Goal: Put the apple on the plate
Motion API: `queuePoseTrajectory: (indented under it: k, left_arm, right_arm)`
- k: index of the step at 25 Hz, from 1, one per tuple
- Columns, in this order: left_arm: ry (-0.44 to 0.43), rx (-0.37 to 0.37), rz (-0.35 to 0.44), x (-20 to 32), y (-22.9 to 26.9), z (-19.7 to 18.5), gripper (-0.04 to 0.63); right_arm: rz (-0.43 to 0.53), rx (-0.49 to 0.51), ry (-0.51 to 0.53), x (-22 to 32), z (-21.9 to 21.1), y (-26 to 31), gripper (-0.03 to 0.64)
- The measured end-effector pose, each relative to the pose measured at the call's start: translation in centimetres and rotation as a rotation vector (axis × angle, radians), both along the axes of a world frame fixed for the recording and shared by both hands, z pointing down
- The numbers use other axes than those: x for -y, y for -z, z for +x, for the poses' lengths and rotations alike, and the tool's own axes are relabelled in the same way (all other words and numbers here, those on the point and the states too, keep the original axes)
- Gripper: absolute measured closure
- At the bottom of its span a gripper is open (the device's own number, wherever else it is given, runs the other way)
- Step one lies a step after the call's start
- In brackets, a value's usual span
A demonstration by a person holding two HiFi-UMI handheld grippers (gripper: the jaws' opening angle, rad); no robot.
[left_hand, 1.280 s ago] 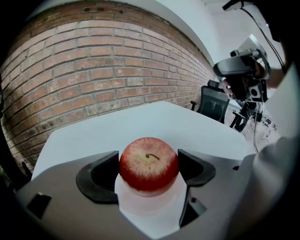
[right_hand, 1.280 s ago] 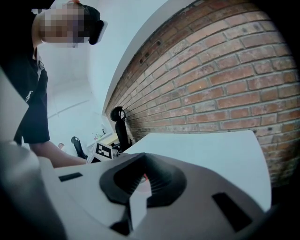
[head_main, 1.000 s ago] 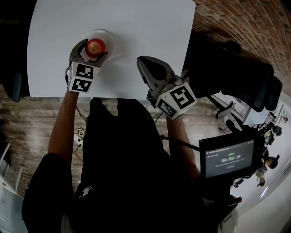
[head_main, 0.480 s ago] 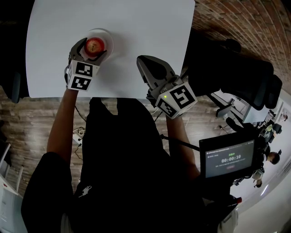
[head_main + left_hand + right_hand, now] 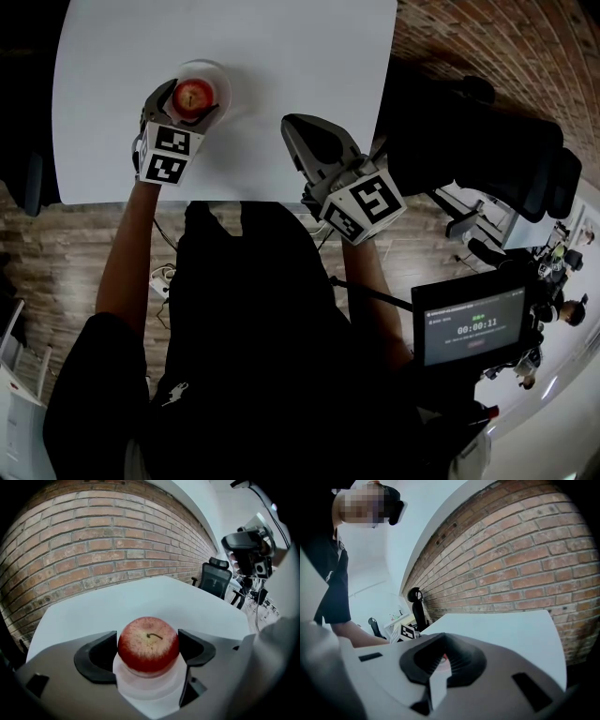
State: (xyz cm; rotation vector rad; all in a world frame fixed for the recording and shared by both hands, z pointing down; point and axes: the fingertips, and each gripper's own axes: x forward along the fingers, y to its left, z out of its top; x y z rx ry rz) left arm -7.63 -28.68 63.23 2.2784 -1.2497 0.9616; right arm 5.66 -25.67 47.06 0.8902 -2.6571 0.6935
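We saw left gripper (image 5: pixel 192 105) clenched on apple (image 5: pixel 148 643) over plate (image 5: pixel 221 77) at 10 o'clock on table (image 5: pixel 300 56), right gripper (image 5: pixel 440 663) closed, empty; jerky release could roll apple off.

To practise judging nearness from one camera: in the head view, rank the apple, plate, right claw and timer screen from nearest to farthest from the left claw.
1. apple, between the left claw's jaws.
2. plate, directly under the apple.
3. right claw, to the right, over the table.
4. timer screen, lower right, off the table.
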Motion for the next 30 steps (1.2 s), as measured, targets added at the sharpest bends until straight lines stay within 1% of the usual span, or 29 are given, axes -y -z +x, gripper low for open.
queuePoseTrajectory:
  k: [6,9,20,24,27,30]
  left_arm:
    - [0.004,-0.003,0.003,0.2,0.2,0.2,0.195]
    - [0.012,-0.009,0.003,0.3,0.1,0.1,0.156]
    - [-0.001,0.003,0.015,0.5,0.6,0.5,0.155]
    - [-0.010,0.011,0.034,0.4,1.3,0.7,0.155]
    - [-0.008,0.002,0.056,0.6,2.7,0.9,0.156]
    - [-0.026,-0.012,0.077,0.5,4.2,1.2,0.162]
  right_arm:
    - [0.002,-0.001,-0.003,-0.1,0.3,0.0,0.614]
    - [0.005,0.001,-0.002,0.0,0.3,0.0,0.614]
    - [0.011,0.011,-0.014,0.2,0.5,0.2,0.614]
    - [0.022,0.017,-0.013,0.4,0.6,0.6,0.614]
    - [0.036,0.021,-0.019,0.7,0.9,1.2,0.614]
    - [0.055,0.031,-0.039,0.7,0.9,2.0,0.614]
